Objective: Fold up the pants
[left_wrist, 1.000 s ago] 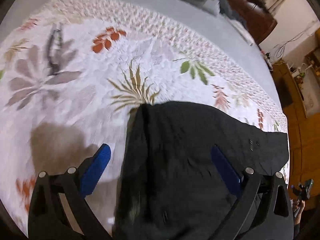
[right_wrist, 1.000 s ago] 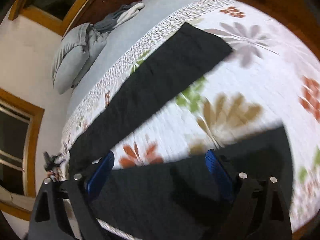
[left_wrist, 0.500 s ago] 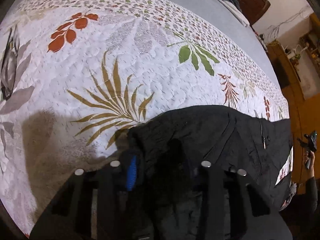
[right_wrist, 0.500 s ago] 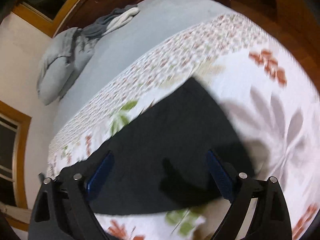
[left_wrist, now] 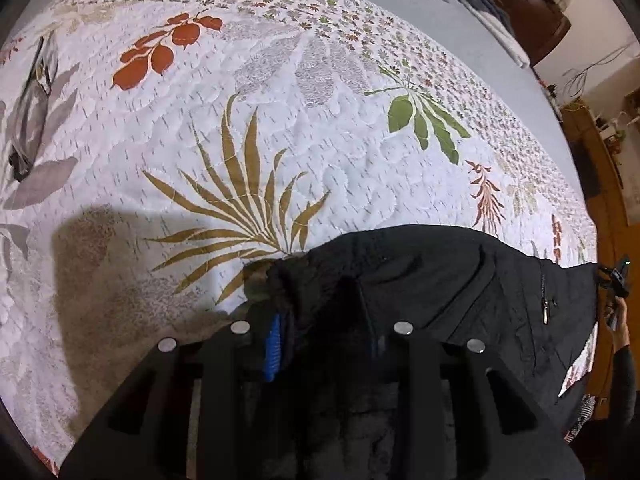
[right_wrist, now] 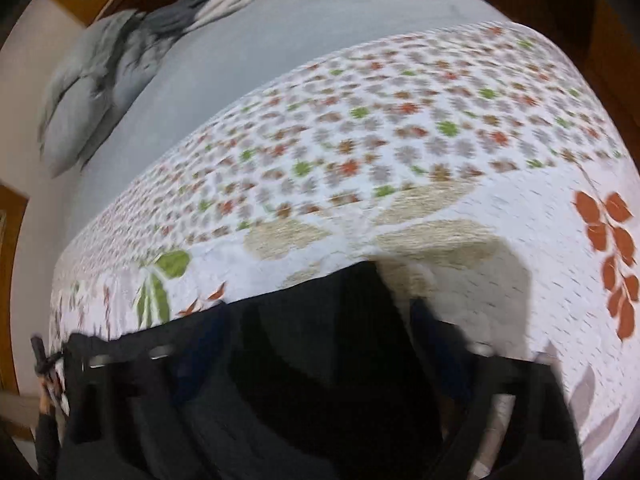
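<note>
- A home bedroom: a bed under a floral quilt (left_wrist: 280,128) fills both views.
- Grey pillow (right_wrist: 80,120) at ten o'clock.
- Wooden furniture (left_wrist: 600,184) at three o'clock.

Both my wrist cameras are looking forward, low and close over the quilted bed (left_wrist: 280,120), sharing the black pants (left_wrist: 440,276).

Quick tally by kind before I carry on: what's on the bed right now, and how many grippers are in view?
Black pants: 1
Floral quilt: 1
Grey pillows: 1 seen clearly; the heap beside it is too blurred to count
Grippers: 2, the left gripper with jaws shut on the pants, the right gripper with jaws open
Total: 5
</note>
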Available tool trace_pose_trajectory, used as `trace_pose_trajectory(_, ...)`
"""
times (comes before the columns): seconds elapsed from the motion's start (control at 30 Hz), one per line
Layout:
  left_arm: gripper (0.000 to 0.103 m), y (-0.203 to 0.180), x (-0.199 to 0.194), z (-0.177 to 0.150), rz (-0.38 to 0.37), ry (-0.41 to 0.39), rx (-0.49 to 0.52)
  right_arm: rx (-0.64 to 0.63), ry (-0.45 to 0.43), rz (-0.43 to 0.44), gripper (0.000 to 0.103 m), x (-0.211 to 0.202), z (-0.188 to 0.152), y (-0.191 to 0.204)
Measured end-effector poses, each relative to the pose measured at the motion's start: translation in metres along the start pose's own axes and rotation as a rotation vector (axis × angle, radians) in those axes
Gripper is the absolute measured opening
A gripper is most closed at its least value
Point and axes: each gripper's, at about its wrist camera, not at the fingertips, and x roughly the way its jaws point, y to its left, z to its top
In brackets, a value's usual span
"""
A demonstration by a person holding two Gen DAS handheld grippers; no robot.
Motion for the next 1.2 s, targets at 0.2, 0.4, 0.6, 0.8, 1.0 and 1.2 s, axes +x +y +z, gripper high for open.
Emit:
trace_pose_trajectory(0.2,0.013,-0.018,-0.034,0.004,0.072,-0.053,0.021,-0.048,-0.029,-0.021,0.009,-0.044,-0.025,0.007)
trace_pose_trajectory(0.4,0.013,-0.046,-0.101,-0.004,0.033,-0.182,0.054,-0.062,-0.139,-0.054,0.008,-0.122,-0.054,0.014)
trace_pose_trajectory(0.6,0.013,-0.065,-0.172,-0.039,-0.035,-0.304,0.086,-0.09,-0.264,-0.078,0.008,-0.203,-0.107,0.018)
trace_pose_trajectory(0.8,0.013,-0.058,-0.214,-0.108,-0.106,-0.387,0.093,-0.111,-0.383,-0.091,0.008,-0.249,-0.206,0.012)
trace_pose_trajectory(1.0,0.013,-0.026,-0.227,-0.182,-0.141,-0.411,0.058,-0.094,-0.494,-0.081,0.008,-0.272,-0.304,0.004)
trace_pose_trajectory(1.2,0.015,0.007,-0.213,-0.239,-0.133,-0.391,0.012,-0.078,-0.555,-0.113,0.01,-0.273,-0.384,0.008)
